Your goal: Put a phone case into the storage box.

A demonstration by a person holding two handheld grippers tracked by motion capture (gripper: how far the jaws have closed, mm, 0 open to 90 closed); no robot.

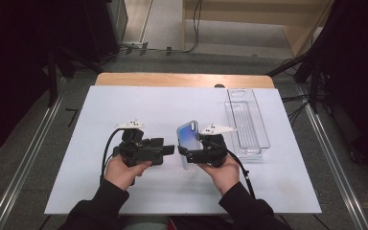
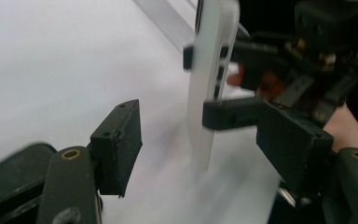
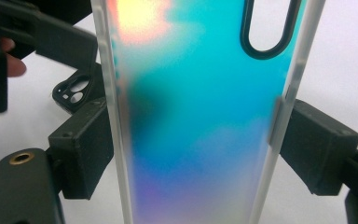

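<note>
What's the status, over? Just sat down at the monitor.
Right gripper shut on phone case, held upright. Left gripper open, apart from case. Clear tray off to the right, nothing in the way.

Three cameras: one high, one on each of my grippers.

The high one looks forward and down over the whole tabletop [image 1: 124, 100] from my side. My left gripper's camera peers along its jaws, close, at the case [image 2: 212, 70] edge-on; my right's sits closer, facing its back. All three share the case.
</note>
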